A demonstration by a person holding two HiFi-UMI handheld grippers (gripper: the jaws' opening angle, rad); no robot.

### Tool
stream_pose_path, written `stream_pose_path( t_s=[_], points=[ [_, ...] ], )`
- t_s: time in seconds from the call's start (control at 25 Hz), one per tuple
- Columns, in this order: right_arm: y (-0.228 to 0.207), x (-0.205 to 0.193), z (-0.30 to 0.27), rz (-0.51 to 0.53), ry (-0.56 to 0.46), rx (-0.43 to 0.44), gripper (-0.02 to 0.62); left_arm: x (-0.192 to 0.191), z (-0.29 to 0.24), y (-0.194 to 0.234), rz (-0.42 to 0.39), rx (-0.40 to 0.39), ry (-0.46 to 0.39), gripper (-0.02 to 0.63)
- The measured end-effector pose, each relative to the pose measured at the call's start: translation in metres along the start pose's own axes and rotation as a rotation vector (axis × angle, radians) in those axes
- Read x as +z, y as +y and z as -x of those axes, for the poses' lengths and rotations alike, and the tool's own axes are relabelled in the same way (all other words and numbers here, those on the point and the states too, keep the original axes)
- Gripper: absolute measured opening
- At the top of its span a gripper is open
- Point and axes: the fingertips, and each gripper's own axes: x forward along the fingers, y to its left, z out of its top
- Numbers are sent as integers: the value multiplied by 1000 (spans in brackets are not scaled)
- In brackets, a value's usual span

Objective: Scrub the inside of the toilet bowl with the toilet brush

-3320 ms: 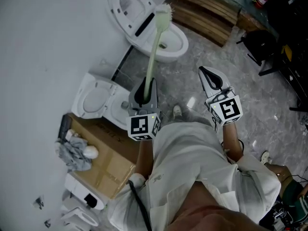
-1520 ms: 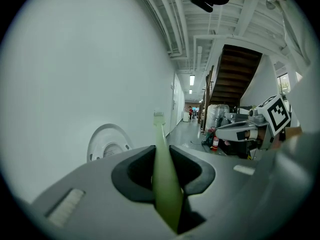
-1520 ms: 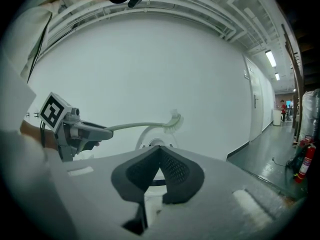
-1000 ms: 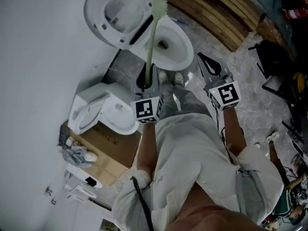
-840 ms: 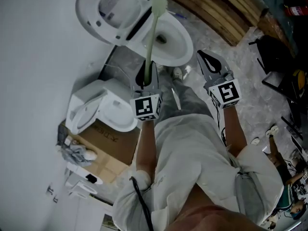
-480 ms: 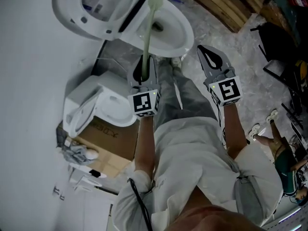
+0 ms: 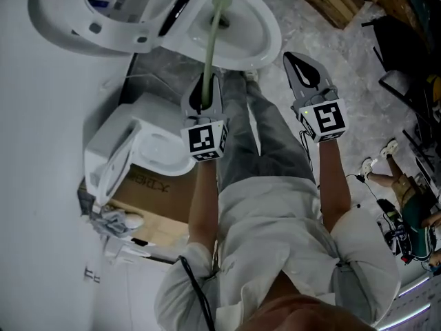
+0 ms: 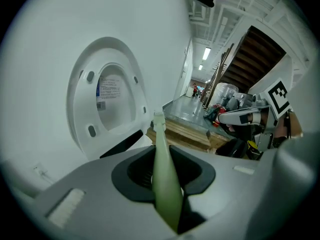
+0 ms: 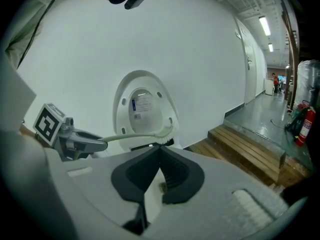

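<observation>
1 gripper, the left gripper (image 7: 207, 81), was clamped tight on the toilet brush (image 7: 211, 40), whose long axis ran straight ahead from the jaws, its far end above the toilet bowl (image 7: 267, 32). The right gripper (image 7: 299, 61) hung just beside, jaws closed on nothing, so the scrubbing looked to be the left's.

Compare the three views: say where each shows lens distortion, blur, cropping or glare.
Head view: dim and slightly soft, with the toilet bowl cropped at the top edge. Left gripper view: fisheye, black corners, the toilet brush handle blurred close to the lens. Right gripper view: same fisheye bowing; ceiling lights glare brightly.
</observation>
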Motion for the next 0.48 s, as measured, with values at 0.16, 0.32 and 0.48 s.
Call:
stream_pose_path(
  t_s=[0.16, 0.32, 0.48],
  points=[
    [6, -21, -13, 12, 35, 9, 2, -24, -17, 8, 33, -17, 34, 106],
    [15, -40, -28, 5, 68, 15, 2, -49, -32, 17, 44, -27, 83, 106],
    [17, -55, -38, -1, 87, 15, 3, -74, -50, 24, 56, -19, 132, 106]
  ],
)
